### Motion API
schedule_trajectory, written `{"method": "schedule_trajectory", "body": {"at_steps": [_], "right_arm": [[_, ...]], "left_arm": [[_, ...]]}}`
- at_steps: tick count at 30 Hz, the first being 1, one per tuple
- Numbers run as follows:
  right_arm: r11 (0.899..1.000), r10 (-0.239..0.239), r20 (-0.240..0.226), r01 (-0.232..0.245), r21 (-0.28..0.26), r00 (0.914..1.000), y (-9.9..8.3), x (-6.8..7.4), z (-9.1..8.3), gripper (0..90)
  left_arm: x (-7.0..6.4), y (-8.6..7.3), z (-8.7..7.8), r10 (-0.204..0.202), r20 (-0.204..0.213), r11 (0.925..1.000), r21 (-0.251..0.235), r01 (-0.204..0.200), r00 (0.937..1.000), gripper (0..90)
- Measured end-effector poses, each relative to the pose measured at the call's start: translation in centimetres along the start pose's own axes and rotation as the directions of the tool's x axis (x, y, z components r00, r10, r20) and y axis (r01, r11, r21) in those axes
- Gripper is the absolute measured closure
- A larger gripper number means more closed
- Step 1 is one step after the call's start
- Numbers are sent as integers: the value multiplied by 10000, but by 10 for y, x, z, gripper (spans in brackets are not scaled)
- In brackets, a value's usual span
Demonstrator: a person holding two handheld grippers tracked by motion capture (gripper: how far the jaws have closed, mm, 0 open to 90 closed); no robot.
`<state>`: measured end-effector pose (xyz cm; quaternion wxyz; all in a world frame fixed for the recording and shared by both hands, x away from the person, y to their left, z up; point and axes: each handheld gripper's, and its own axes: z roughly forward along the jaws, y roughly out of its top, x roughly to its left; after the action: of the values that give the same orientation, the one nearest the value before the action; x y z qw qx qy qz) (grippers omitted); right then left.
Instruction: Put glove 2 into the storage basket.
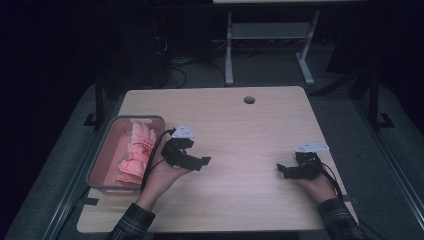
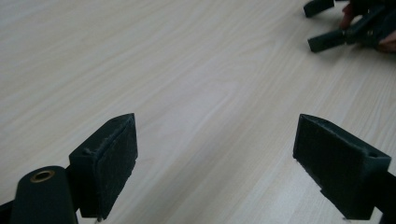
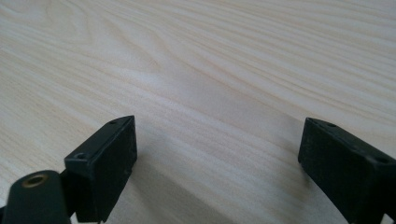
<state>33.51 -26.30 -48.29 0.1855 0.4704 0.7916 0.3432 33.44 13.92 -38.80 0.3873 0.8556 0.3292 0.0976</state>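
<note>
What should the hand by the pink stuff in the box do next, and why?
Probably swing the left gripper over to the grey bin and reach for the pink cloth. Its jaws stand wide open with only bare table between them, and the bin sits right beside that hand. The right gripper is open too, but far from the bin.

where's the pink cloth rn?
In the high view the pink cloth lies inside the grey bin at the table's left edge, just left of the left hand-held gripper, which is open and holds nothing.
</note>
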Motion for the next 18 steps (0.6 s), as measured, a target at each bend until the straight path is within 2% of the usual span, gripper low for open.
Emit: {"method": "schedule_trajectory", "body": {"at_steps": [3, 7, 12, 14, 16, 18], "right_arm": [[10000, 8, 2, -8, 0, 10000, 0, 0, 0, 114], [10000, 2, 2, -2, -2, 10000, 0, 0, 0, 114], [10000, 5, 4, -5, 1, 10000, 0, 0, 0, 114], [10000, 10, 2, -10, 4, 10000, 0, 0, 0, 114], [10000, -10, -20, 10, 4, 10000, 0, 0, 0, 114], [10000, -16, -31, 16, 7, 10000, 0, 0, 0, 114]], "left_arm": [[-5, -7, 10, 147, 88, 9999, 14, -147, 9999, 134], [-11, -21, 24, 473, -44, 9989, 35, -473, 9989, 134], [-12, -33, 39, 541, -139, 9985, 71, -540, 9984, 134], [-12, -37, 44, 698, -267, 9973, 265, -691, 9972, 133], [-12, -40, 48, 575, -201, 9977, 377, -567, 9981, 133], [-13, -42, 50, 691, -238, 9965, 495, -679, 9973, 133]]}}
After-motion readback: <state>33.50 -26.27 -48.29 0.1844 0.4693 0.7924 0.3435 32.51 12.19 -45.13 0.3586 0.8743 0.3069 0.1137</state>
